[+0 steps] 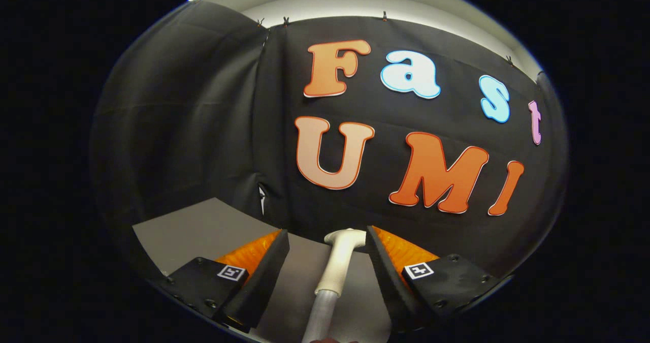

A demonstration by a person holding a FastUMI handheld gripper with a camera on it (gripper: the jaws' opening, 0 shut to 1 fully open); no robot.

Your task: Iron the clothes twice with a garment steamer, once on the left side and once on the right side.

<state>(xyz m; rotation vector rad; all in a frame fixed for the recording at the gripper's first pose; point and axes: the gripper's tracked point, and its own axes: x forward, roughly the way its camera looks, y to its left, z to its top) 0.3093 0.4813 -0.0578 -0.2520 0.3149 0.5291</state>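
- Although the white plastic garment steamer lies in the gap of the gripper, no contact with either finger can be seen; the jaws stand wide, with clear space on both sides of the steamer's body.
- From the gripper's centre, the steamer's rounded head is found at twelve o'clock, level with the fingertips, while its pale grey ribbed hose runs back toward six o'clock, under the camera.
- The steamer is judged to be straddled for a grasp on its neck, since the fingers are set evenly at about nine and three o'clock of it.
- A flat grey table top is seen under the steamer and beyond the finger at ten o'clock; the black cloth booth wall rises just behind the head.
- No clothes can be made out ahead, so the ironing passes are judged not yet begun.
- Closure on the narrow neck is judged necessary before lifting; a grip on the hose might slip.
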